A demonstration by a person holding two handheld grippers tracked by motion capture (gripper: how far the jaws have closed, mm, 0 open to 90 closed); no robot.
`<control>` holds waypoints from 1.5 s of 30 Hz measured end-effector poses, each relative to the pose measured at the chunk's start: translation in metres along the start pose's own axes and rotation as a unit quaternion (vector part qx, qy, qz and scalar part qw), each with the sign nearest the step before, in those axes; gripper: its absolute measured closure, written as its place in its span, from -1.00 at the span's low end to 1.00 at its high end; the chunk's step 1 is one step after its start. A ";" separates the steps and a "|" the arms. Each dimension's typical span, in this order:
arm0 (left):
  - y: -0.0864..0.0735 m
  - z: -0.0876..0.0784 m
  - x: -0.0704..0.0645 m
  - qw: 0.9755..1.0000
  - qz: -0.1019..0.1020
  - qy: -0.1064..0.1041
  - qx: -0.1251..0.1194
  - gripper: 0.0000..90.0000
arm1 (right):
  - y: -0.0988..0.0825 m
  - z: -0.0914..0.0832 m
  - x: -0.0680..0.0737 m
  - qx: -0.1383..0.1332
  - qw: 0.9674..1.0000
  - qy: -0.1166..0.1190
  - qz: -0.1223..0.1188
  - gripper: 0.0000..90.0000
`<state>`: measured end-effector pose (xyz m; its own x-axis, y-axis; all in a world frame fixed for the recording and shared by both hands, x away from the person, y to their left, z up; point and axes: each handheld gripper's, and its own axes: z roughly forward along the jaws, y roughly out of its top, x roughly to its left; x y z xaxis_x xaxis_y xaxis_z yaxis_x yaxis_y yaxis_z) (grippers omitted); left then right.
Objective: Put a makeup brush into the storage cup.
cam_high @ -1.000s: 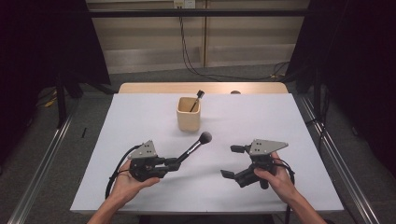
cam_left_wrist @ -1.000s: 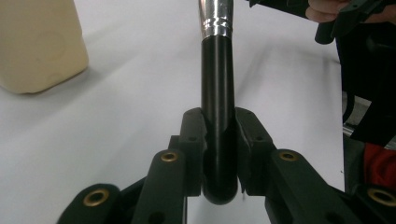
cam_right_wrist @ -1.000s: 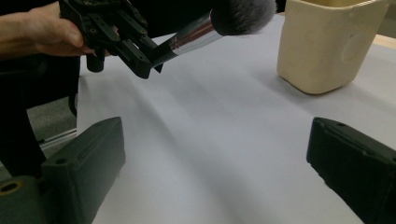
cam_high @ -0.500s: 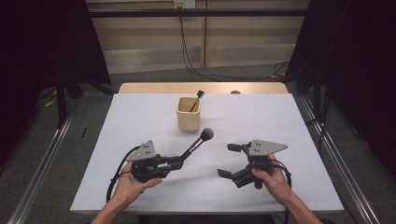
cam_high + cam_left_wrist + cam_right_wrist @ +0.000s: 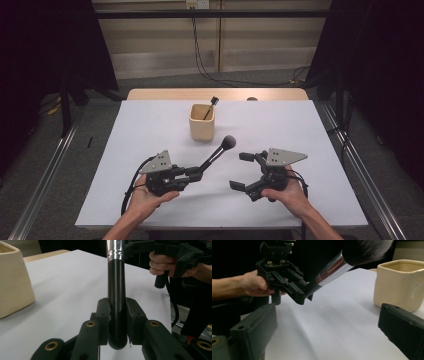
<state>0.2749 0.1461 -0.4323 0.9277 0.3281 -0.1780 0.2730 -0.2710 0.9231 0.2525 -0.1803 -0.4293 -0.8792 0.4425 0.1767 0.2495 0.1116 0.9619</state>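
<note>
My left gripper (image 5: 197, 173) is shut on the black handle of a makeup brush (image 5: 216, 154) at the front left of the white table (image 5: 300, 130). The brush slants up and to the right, its dark bristle head lifted toward a cream cup (image 5: 202, 122). In the left gripper view the pads clamp the brush handle (image 5: 116, 290) near its rounded end. My right gripper (image 5: 239, 171) is at the front right, open, with nothing between its jaws, and faces the brush. The right gripper view shows the brush (image 5: 337, 265), the left gripper (image 5: 302, 293) and the cup (image 5: 402, 285).
A second, thin brush (image 5: 210, 106) leans inside the cup, which stands mid-table toward the back. A wooden strip (image 5: 215, 94) borders the far edge. Metal rails (image 5: 350, 150) run along both sides of the table, and dark curtains hang beyond.
The brush head has drifted slightly up and to the right. Both hands have stayed nearly where they were, and the grip on the brush is unchanged.
</note>
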 end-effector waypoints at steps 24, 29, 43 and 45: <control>0.015 0.014 -0.005 0.999 0.020 -0.017 -0.023 0.66 | 0.024 0.009 -0.006 -0.022 0.999 0.021 0.014 -0.57; 0.013 0.016 -0.007 0.999 0.026 -0.021 -0.017 0.66 | 0.023 0.011 -0.009 -0.014 0.999 0.026 0.019 -0.43; 0.008 0.023 -0.008 0.999 0.029 -0.027 -0.004 0.66 | 0.020 0.016 -0.012 -0.019 0.999 0.036 0.035 0.20; 0.007 0.024 -0.009 0.999 0.031 -0.026 -0.001 0.66 | 0.020 0.015 -0.012 -0.021 0.998 0.038 0.039 0.23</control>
<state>0.2745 0.1194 -0.4320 0.9551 0.2626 -0.1371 0.2132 -0.2876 0.9337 0.2742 -0.1698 -0.4150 -0.8861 0.3800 0.2656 0.3030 0.0413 0.9521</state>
